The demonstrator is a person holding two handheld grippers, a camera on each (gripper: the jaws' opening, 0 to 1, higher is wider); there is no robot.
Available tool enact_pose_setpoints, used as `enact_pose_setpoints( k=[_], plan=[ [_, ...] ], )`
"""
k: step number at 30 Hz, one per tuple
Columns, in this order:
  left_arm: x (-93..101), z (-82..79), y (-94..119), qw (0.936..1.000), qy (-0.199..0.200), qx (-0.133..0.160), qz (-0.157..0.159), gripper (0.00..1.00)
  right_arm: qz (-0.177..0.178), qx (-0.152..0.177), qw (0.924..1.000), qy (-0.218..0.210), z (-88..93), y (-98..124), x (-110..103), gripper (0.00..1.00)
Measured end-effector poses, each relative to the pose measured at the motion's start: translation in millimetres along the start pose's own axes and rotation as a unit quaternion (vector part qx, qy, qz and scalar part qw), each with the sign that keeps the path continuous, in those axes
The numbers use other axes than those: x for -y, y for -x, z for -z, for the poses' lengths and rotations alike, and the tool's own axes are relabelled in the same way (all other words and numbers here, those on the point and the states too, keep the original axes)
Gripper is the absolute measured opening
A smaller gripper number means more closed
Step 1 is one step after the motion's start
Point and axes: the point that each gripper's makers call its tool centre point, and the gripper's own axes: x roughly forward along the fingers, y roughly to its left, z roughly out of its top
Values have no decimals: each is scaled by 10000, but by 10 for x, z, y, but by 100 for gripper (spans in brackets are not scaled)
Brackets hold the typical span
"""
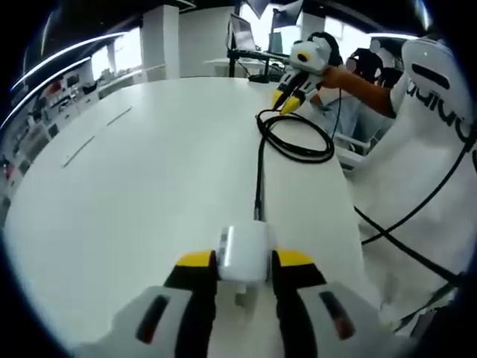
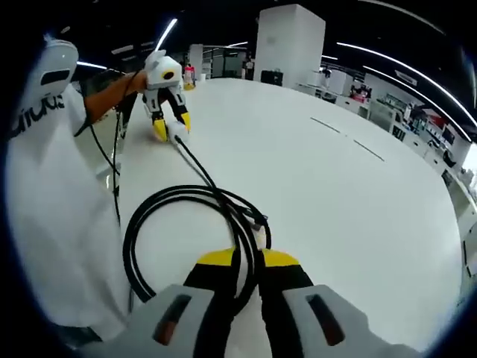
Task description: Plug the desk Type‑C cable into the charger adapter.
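A white charger adapter (image 1: 243, 252) sits between the yellow-tipped jaws of my left gripper (image 1: 242, 259), which is shut on it just above the white table (image 1: 149, 194). A black Type-C cable (image 1: 259, 175) runs from the adapter's far face to a coiled loop (image 1: 296, 138). The plug end touches the adapter. In the right gripper view, my right gripper (image 2: 247, 258) is shut on strands of that coil (image 2: 186, 201) lying on the table. The left gripper (image 2: 168, 112) appears far off there, holding the adapter (image 2: 177, 131), with the cable (image 2: 200, 168) stretched between.
A person in a white shirt (image 1: 425, 149) stands along the table's edge, close to both grippers. Thin black leads (image 1: 417, 209) hang by the shirt. Desks and a monitor (image 1: 242, 33) stand beyond the far end. Wide bare tabletop (image 2: 335, 194) lies on the other side.
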Motion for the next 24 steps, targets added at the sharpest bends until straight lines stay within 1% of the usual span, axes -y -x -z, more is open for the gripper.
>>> enact_pose_setpoints(
  k=[2,7,12,18,24],
  plan=[
    [-5,1,1,10000,-8,-6,-5,28,14,-61,10000,2,36,3,-39,10],
    [-11,2,-12,10000,-48,-37,0,28,-16,-193,9998,82,83,-71,-127,10],
    [-7,3,-16,10000,-58,-40,-1,29,6,-253,9997,54,87,-91,-112,8],
    [-4,0,-22,10000,-48,-22,-7,29,51,-440,9990,44,99,-115,-77,4],
    [5,17,-34,10000,-53,-28,27,28,20,-645,9978,-143,120,-138,-37,2]
  ],
)
